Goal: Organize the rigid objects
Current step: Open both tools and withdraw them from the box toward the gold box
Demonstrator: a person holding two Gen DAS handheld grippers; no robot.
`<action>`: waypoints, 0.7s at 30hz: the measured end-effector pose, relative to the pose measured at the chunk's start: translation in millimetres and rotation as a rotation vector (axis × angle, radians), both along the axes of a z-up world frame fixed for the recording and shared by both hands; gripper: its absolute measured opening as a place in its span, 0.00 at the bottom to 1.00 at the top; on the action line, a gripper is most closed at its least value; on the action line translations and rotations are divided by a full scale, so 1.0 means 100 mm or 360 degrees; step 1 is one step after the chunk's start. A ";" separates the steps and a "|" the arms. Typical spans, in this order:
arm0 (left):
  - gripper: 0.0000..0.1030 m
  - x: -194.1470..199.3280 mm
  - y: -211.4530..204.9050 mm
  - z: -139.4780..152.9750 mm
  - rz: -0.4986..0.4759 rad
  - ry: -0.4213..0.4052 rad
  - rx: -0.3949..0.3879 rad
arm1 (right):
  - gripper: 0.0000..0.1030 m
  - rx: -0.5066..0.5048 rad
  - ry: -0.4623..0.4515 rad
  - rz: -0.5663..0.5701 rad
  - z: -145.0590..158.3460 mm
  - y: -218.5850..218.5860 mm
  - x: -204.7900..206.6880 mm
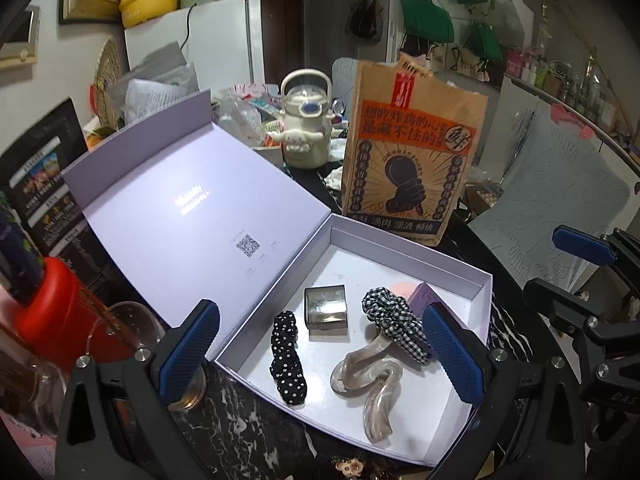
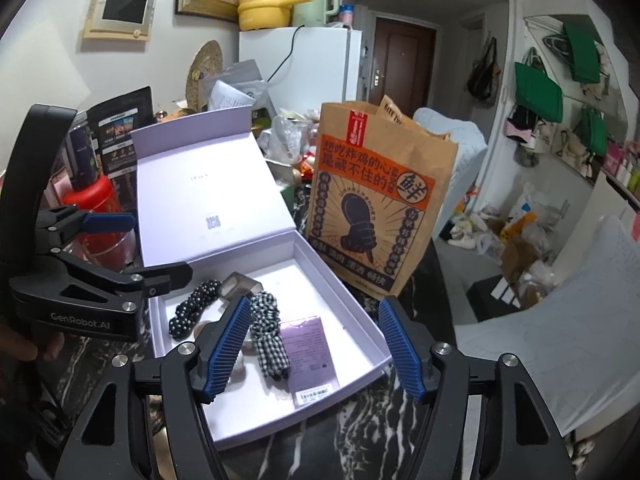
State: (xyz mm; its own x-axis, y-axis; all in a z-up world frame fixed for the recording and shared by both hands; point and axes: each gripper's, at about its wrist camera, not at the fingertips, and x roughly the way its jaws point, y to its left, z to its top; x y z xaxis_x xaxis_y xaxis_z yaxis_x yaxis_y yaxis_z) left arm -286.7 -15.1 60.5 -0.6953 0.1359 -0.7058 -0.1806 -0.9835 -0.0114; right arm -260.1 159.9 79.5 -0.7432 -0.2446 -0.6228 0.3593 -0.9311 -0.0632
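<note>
An open lilac box (image 1: 404, 244) (image 2: 340, 276) lies on the dark marble table. In it lie a black polka-dot scrunchie (image 1: 287, 356) (image 2: 192, 307), a grey square case (image 1: 326, 309) (image 2: 239, 285), a clear wavy hair clip (image 1: 370, 376), a checked scrunchie (image 1: 394, 320) (image 2: 269, 330) and a purple packet (image 2: 309, 349) (image 1: 425, 295). My left gripper (image 1: 320, 360) is open and empty above the box's near edge. My right gripper (image 2: 312, 346) is open and empty over the box's right part; it also shows in the left wrist view (image 1: 580, 246).
A brown paper bag (image 1: 412, 152) (image 2: 372, 200) stands just behind the box. A cream kettle-shaped bottle (image 1: 306, 120) stands further back. A red container (image 1: 52, 304) and a glass (image 1: 124, 332) stand left of the box. The box lid (image 1: 192, 200) stands open to the left.
</note>
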 end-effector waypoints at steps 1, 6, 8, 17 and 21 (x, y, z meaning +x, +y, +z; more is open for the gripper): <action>1.00 0.04 0.01 0.03 -0.0006 0.0013 -0.0001 | 0.67 -0.0002 0.0007 0.0000 0.02 0.01 0.03; 1.00 0.20 0.03 0.16 -0.0028 0.0048 -0.0009 | 0.67 -0.0002 0.0039 -0.0013 0.09 0.03 0.20; 1.00 0.27 0.05 0.20 -0.0043 0.0058 -0.0012 | 0.67 -0.0005 0.0051 -0.0015 0.11 0.05 0.27; 1.00 0.62 0.09 0.39 -0.0084 0.0134 -0.0043 | 0.74 -0.0022 0.0128 -0.0007 0.26 0.09 0.62; 1.00 0.75 0.10 0.41 -0.0092 0.0142 -0.0042 | 0.75 -0.0018 0.0151 -0.0005 0.27 0.08 0.78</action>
State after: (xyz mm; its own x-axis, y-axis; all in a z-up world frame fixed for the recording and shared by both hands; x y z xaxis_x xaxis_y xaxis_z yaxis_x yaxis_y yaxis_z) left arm -211.6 -5.4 101.6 -0.7471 0.1599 -0.6452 -0.2363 -0.9711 0.0330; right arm -182.2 168.3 106.9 -0.7993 -0.2489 -0.5469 0.3494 -0.9330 -0.0860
